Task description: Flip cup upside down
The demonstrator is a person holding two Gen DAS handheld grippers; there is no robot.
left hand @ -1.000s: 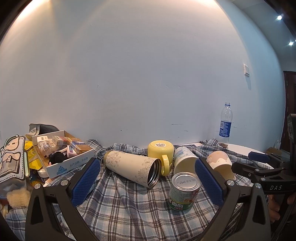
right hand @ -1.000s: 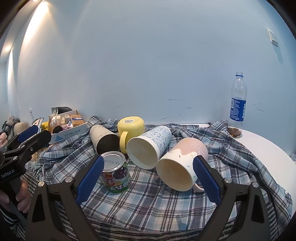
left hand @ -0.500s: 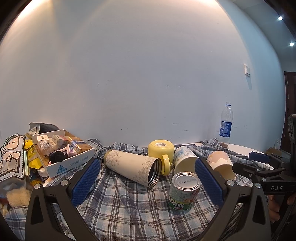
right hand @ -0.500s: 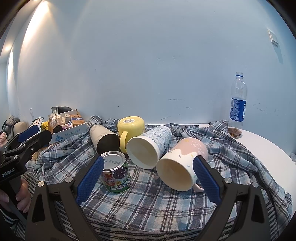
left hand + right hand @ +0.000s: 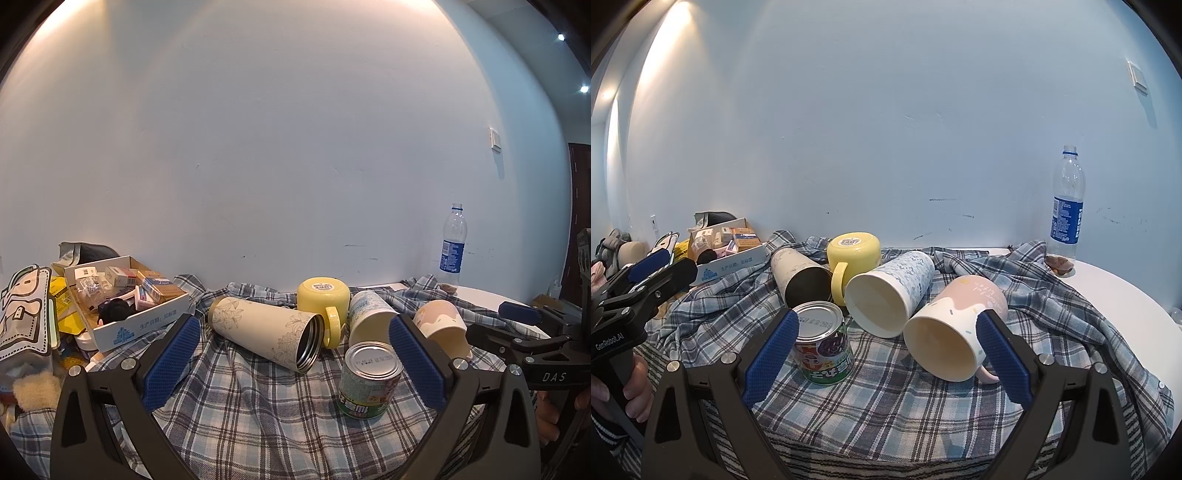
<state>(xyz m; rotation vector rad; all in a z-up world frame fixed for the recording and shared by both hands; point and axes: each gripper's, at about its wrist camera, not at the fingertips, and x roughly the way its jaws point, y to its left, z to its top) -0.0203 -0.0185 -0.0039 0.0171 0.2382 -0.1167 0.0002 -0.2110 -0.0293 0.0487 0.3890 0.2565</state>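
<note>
Several cups lie on a plaid cloth (image 5: 258, 406). A beige floral tumbler (image 5: 266, 338) (image 5: 801, 275) lies on its side. A yellow mug (image 5: 325, 304) (image 5: 855, 253) stands upside down. A white and blue cup (image 5: 890, 295) (image 5: 369, 317) and a pink and white mug (image 5: 955, 326) (image 5: 441, 326) lie on their sides, mouths toward me. My left gripper (image 5: 293, 363) is open and empty, short of the tumbler. My right gripper (image 5: 886, 363) is open and empty, short of the pink mug.
A tin can (image 5: 369, 380) (image 5: 823, 341) stands upright in front of the cups. A cardboard box of small items (image 5: 125, 299) sits at the left. A plastic bottle (image 5: 1067, 210) stands at the back right on the white table (image 5: 1126, 291).
</note>
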